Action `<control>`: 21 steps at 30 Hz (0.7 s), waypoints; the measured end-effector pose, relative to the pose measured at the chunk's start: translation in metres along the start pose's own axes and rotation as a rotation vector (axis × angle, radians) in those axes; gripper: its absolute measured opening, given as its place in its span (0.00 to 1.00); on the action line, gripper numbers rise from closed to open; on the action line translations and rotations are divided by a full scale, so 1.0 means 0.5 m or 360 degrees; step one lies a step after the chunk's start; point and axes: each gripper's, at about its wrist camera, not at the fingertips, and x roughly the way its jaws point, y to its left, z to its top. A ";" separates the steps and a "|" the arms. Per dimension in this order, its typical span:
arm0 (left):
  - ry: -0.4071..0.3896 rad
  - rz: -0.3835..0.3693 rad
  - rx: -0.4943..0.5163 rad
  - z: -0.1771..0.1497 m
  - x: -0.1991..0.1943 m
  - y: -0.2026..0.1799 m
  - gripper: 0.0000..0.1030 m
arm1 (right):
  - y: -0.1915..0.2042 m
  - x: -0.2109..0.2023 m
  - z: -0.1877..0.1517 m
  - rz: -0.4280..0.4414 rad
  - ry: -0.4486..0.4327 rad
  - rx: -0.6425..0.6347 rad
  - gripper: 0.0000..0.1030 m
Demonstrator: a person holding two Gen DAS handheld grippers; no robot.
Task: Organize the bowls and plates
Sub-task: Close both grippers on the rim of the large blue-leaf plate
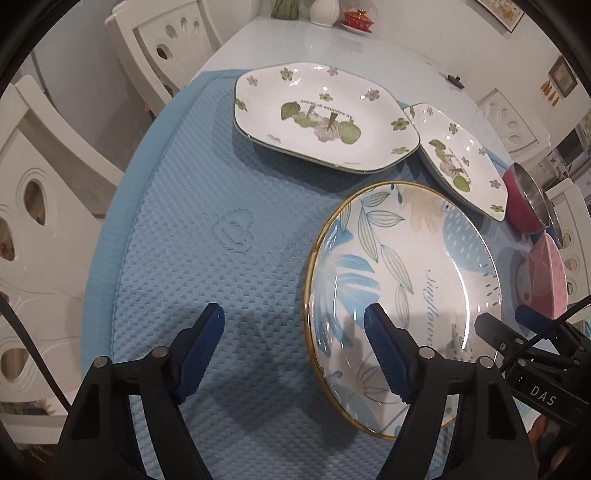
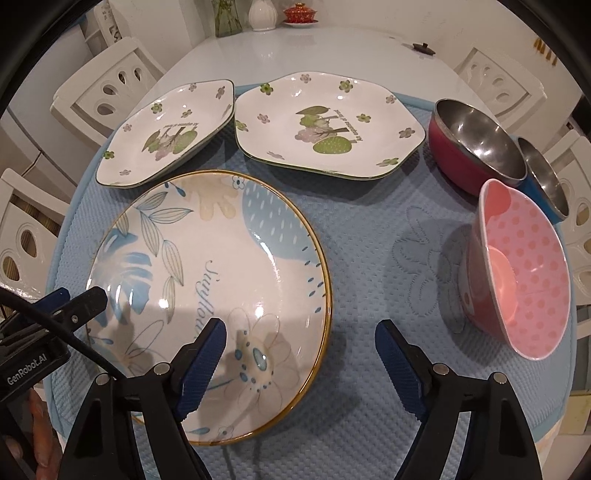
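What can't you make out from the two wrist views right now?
- Blue bowl: in the right wrist view mostly hidden behind the red bowl and cut short by the lens edge; in the left wrist view only a sliver shows.
- Pink bowl: cut off at the left wrist view's right edge.
- Round plate: near rim covered by gripper fingers in both views.
- Red lidded dish at the table's far end: too small for detail.

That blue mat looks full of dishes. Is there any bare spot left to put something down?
Yes. One bare patch lies left of the round plate, below the green-flowered plate. Another lies between the round plate and the pink bowl. The mat's far edge is crowded: two flowered plates, then the red bowl and blue bowl close together.
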 end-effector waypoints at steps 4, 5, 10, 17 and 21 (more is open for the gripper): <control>0.0011 -0.0004 0.0001 0.005 0.011 0.000 0.69 | -0.006 0.009 0.006 0.0003 0.0013 0.0002 0.77; 0.0015 -0.0005 0.0001 0.005 0.013 0.000 0.69 | -0.007 0.012 0.007 0.0007 0.0017 0.0004 0.75; 0.0051 -0.0026 0.0017 0.008 0.029 -0.003 0.50 | -0.007 0.028 0.011 0.0051 0.0048 -0.0002 0.57; 0.0068 -0.0129 0.0012 0.009 0.041 -0.002 0.30 | -0.006 0.045 0.012 0.0124 0.0058 -0.0017 0.41; 0.0075 -0.0176 0.0019 0.013 0.046 -0.001 0.30 | -0.026 0.058 0.014 0.0202 0.0065 0.0023 0.34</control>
